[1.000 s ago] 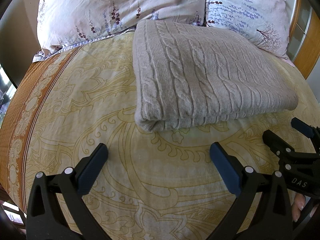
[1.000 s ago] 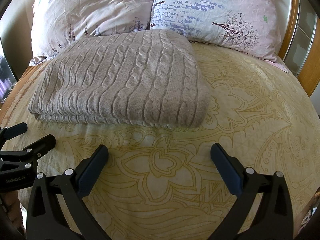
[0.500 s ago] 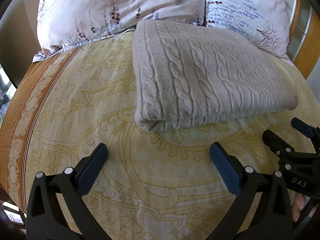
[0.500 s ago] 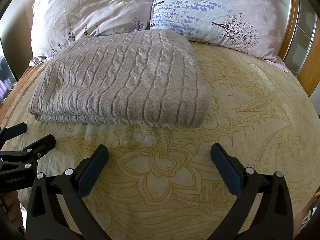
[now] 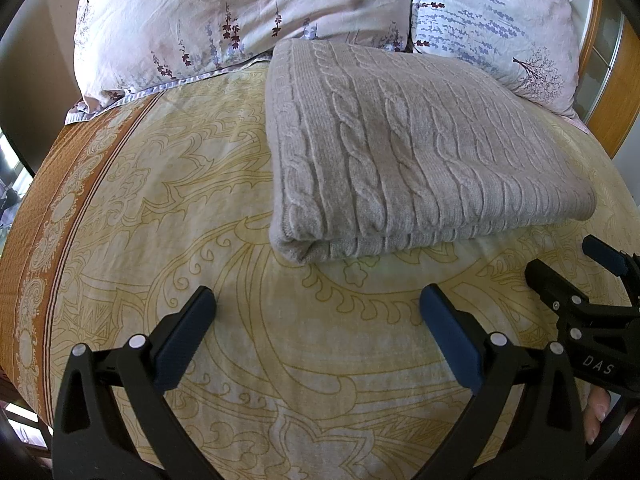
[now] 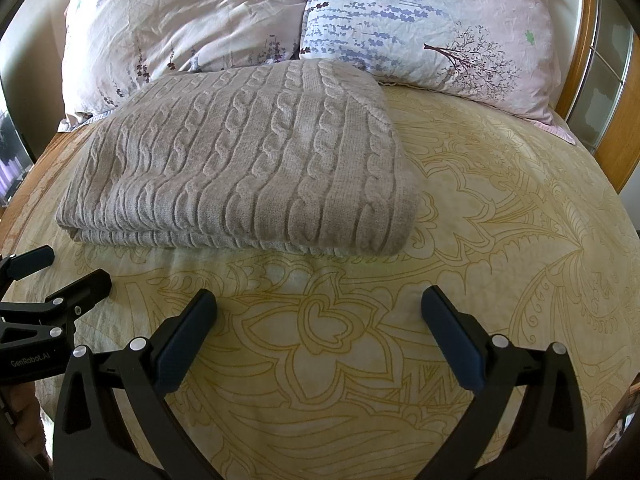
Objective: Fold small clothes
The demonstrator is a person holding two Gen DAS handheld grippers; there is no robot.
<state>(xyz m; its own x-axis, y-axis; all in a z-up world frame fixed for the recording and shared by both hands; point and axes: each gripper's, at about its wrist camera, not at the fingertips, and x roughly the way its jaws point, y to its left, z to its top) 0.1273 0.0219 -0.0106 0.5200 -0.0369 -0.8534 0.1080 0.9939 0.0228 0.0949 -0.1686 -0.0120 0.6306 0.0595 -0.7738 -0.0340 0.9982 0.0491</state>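
A beige cable-knit sweater (image 5: pixel 400 152) (image 6: pixel 248 164) lies folded into a neat thick rectangle on the yellow patterned bedspread (image 5: pixel 168 208) (image 6: pixel 500 216), its far edge near the pillows. My left gripper (image 5: pixel 318 312) hovers open over the spread, just short of the sweater's near-left corner, with nothing between its fingers. My right gripper (image 6: pixel 318 312) is also open and empty, a little short of the sweater's near-right corner. Each gripper shows at the edge of the other's view: the right gripper (image 5: pixel 576 276) and the left gripper (image 6: pixel 60 276).
Two floral pillows (image 6: pixel 192 28) (image 6: pixel 432 20) lean at the head of the bed behind the sweater. A wooden headboard (image 6: pixel 616 120) stands at the right. The spread's orange border (image 5: pixel 52 216) marks the bed's left edge. A hand (image 5: pixel 598 408) holds the right gripper.
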